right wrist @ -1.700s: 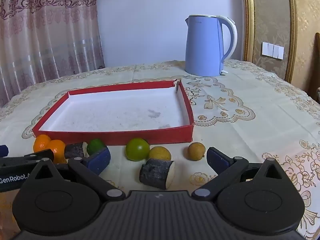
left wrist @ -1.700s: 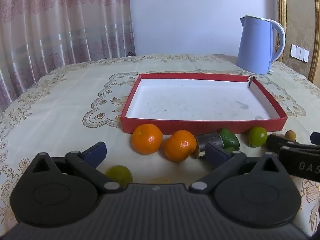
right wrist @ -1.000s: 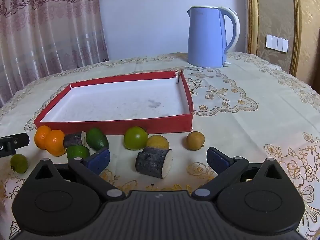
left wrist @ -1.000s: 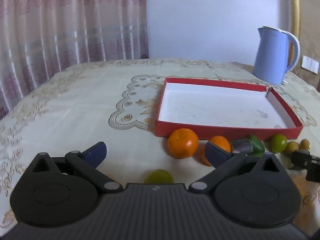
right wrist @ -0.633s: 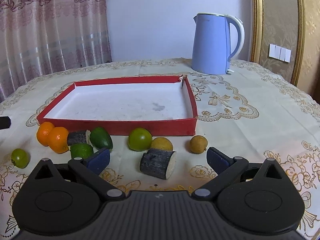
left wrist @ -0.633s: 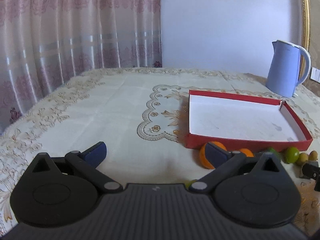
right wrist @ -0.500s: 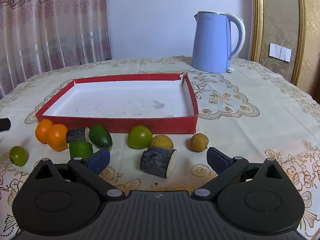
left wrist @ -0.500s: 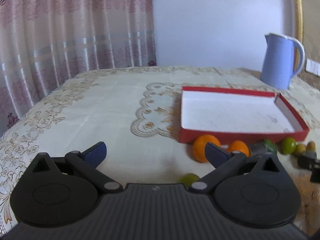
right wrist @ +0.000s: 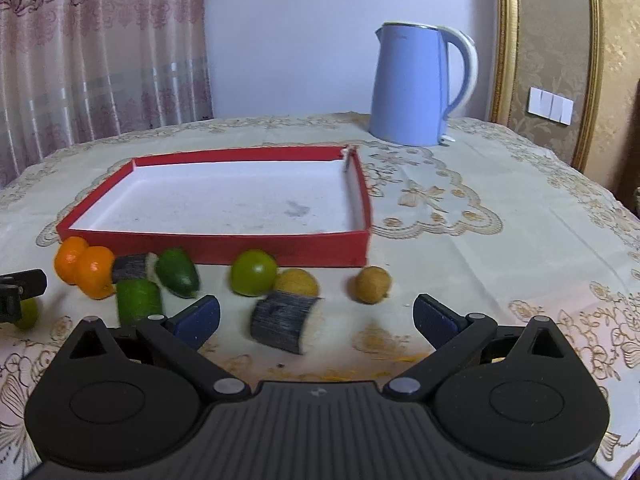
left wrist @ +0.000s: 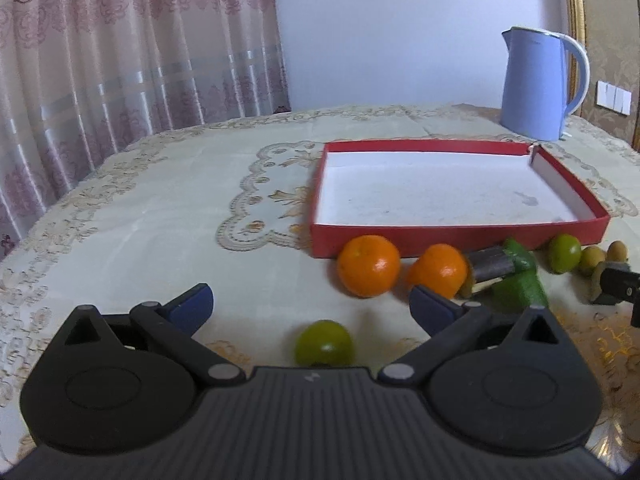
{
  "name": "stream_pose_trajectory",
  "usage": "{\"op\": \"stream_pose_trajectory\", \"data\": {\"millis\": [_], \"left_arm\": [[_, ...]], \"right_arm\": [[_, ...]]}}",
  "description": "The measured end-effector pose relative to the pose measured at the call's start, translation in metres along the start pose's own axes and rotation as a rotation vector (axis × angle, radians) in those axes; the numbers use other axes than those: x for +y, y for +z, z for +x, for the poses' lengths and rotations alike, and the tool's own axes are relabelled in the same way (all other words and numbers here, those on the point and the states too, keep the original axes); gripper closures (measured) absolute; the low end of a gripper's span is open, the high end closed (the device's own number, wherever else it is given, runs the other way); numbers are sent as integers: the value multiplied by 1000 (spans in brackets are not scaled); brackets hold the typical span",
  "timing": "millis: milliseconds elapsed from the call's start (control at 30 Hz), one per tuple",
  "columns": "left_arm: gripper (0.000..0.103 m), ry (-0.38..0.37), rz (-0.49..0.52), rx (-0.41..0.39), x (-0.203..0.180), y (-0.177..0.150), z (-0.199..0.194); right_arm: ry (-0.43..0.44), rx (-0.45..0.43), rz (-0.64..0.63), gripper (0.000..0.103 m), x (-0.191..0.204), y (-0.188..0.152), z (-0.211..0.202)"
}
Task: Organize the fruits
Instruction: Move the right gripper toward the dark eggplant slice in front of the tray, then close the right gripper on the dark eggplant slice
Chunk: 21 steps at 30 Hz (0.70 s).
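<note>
An empty red tray with a white floor lies on the tablecloth. Along its near wall sit two oranges, dark cut pieces, green fruits and two small yellow-brown fruits. A small green fruit rests on the cloth between the fingers of my open left gripper, touching neither. My right gripper is open too, with a dark cut piece just beyond its fingertips, off the left pad.
A blue kettle stands behind the tray at the right. Curtains hang past the table's far left edge. The other gripper's tip pokes in at the left of the right wrist view.
My left gripper swung back toward the fruit row and closer, bringing the small green fruit between its fingers. My right gripper drifted slightly closer to the dark cut piece.
</note>
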<state>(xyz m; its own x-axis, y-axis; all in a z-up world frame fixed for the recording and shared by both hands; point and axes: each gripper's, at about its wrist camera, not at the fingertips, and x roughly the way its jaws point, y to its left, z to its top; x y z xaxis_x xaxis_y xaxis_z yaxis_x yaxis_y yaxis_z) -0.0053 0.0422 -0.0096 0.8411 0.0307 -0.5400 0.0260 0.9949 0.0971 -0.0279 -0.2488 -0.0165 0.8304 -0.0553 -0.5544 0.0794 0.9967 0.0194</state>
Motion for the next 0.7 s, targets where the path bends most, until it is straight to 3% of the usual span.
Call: {"op": "stream_pose_trajectory", "data": {"millis": [200,567,667,700], "left_arm": [[0,-16,34,-11,-16,-2,2],[0,-23,18,-4,-12,-2,4],[0,-22,15,-4,-12,-2,4],[0,-24,16,-3,-12,-2,4]], "right_arm": [[-1,1,31,0,-16,-2,2],[-6,-1,-22,0,1,-8,10],[5,9,-10,10,2,-9,14],[11,18,-9,18,2,-9,16]]}}
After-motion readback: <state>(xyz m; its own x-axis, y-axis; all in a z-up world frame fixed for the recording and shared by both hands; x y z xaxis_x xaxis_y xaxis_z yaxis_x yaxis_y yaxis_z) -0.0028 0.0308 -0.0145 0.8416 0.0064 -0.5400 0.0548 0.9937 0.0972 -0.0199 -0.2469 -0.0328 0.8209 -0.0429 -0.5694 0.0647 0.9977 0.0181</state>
